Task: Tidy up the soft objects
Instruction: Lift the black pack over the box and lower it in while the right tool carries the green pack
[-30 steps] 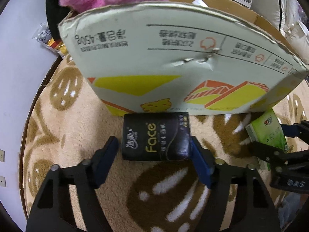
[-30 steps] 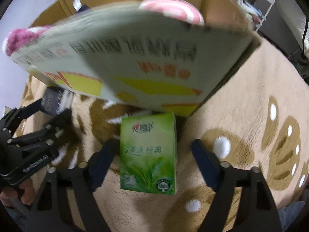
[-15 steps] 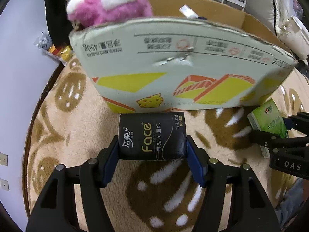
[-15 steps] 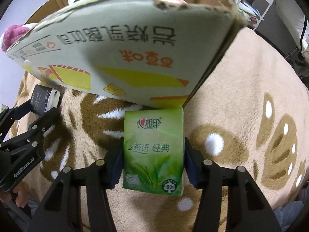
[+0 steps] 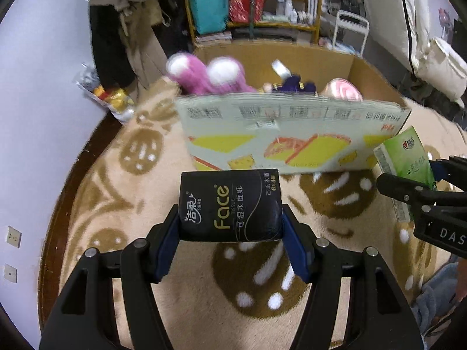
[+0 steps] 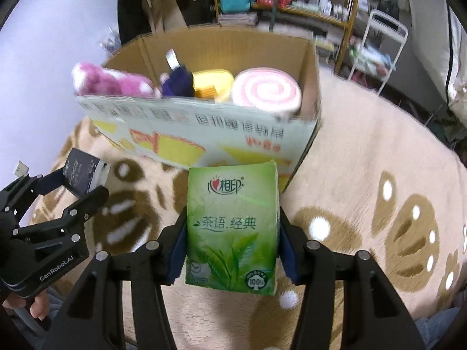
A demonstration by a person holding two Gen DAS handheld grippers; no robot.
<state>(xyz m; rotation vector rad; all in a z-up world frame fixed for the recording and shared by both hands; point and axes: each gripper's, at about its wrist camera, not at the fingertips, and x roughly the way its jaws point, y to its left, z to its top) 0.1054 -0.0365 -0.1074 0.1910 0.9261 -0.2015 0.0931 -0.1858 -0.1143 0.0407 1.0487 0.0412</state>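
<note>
My left gripper point(image 5: 230, 233) is shut on a black tissue pack point(image 5: 230, 204) and holds it above the rug, in front of the cardboard box point(image 5: 292, 134). My right gripper point(image 6: 232, 233) is shut on a green tissue pack point(image 6: 232, 227), also lifted off the rug near the box's right corner. The open box point(image 6: 204, 128) holds a pink plush toy point(image 6: 111, 81), a dark purple toy point(image 6: 176, 83), a yellow item point(image 6: 211, 83) and a pink-and-white swirl roll point(image 6: 267, 92). Each gripper shows at the edge of the other's view, with its pack: the green point(image 5: 405, 157) and the black point(image 6: 83, 172).
A beige rug with brown paw prints point(image 6: 379, 175) spreads under everything. Behind the box stand a shelf with bags and books point(image 5: 251, 5), a white metal rack point(image 5: 350, 32) and hanging dark clothes point(image 5: 108, 46). A snack bag point(image 5: 111, 99) lies at the rug's left edge.
Both grippers closed on their tissue packs and lifted them off the rug. The views have pulled back and up, so the box's inside now shows.
</note>
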